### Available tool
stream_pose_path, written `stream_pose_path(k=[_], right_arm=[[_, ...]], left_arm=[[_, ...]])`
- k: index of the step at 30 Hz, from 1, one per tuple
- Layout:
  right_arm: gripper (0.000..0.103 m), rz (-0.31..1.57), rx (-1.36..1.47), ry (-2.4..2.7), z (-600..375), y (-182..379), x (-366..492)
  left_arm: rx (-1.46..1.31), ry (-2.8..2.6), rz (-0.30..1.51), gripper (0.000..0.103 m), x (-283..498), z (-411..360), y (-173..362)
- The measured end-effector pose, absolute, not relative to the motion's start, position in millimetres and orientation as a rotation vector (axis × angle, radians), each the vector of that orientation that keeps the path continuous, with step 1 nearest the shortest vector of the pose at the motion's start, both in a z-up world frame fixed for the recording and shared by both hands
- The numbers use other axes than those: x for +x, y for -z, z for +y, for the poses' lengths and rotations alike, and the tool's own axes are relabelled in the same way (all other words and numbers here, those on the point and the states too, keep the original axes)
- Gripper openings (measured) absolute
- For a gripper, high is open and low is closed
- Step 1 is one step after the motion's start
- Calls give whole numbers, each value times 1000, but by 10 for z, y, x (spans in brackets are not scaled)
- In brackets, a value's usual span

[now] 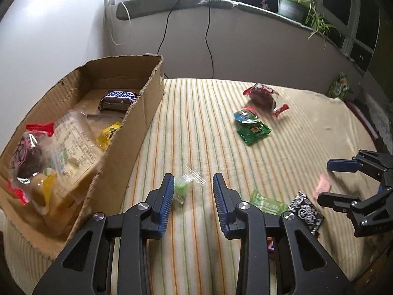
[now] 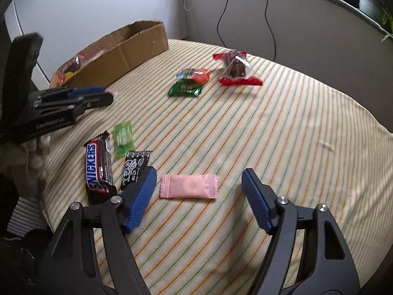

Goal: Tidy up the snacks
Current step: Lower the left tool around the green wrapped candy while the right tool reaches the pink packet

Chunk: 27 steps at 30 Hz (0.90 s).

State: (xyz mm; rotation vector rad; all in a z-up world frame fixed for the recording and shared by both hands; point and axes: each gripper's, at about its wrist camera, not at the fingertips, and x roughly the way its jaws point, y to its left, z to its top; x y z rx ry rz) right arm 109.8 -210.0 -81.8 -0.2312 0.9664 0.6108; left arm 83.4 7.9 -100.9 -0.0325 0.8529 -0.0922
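Observation:
My left gripper (image 1: 192,179) stands open over the striped cloth, with a small clear-wrapped green candy (image 1: 183,188) lying between its jaws, close to the left pad (image 1: 167,196). To its left stands a cardboard box (image 1: 147,98) holding several snacks, among them a Snickers bar (image 1: 118,99). My right gripper (image 2: 199,173) is open around a pink packet (image 2: 189,186) that lies flat on the cloth, clear of both pads. In the left wrist view the right gripper (image 1: 324,182) brackets the same pink packet (image 1: 323,186). The left gripper (image 2: 108,95) shows side-on in front of the cardboard box (image 2: 137,49).
Loose on the cloth lie a Snickers bar (image 2: 98,169), a black packet (image 2: 133,167), a light green wrapper (image 2: 122,137), a dark green packet (image 2: 185,88), an orange-red packet (image 2: 196,75) and a red-ended brown snack (image 2: 235,68). Cables hang behind; a plant (image 1: 292,5) stands on the ledge.

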Motion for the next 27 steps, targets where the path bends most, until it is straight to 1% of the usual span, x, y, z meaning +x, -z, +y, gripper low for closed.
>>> stream_pose_path(k=[6, 9, 12, 13, 14, 16, 21, 24, 27], right_arm=[[69, 966, -294, -600, -2018, 876, 1067], [65, 964, -315, -595, -2012, 882, 1053], [59, 965, -319, -595, -2027, 875, 1037], [55, 966, -319, -593, -2035, 872, 1037], [51, 965, -318, -589, -2049, 870, 1036], [47, 966, -314, -586, -2072, 859, 1044], [44, 964, -320, -582, -2089, 847, 1036], [37, 958, -317, -575, -2093, 838, 1037], [35, 960, -306, -578, -2112, 839, 1043]], left_arm=[[-15, 93, 865, 31, 883, 63, 1059], [-22, 103, 873, 31, 892, 78, 1075], [-38, 113, 878, 25, 909, 101, 1087], [-46, 115, 878, 24, 911, 118, 1089], [-55, 118, 879, 23, 911, 134, 1090], [-52, 120, 878, 22, 908, 127, 1093], [-33, 125, 871, 20, 889, 87, 1088], [-35, 124, 868, 20, 889, 84, 1091], [-32, 126, 866, 19, 876, 65, 1089]])
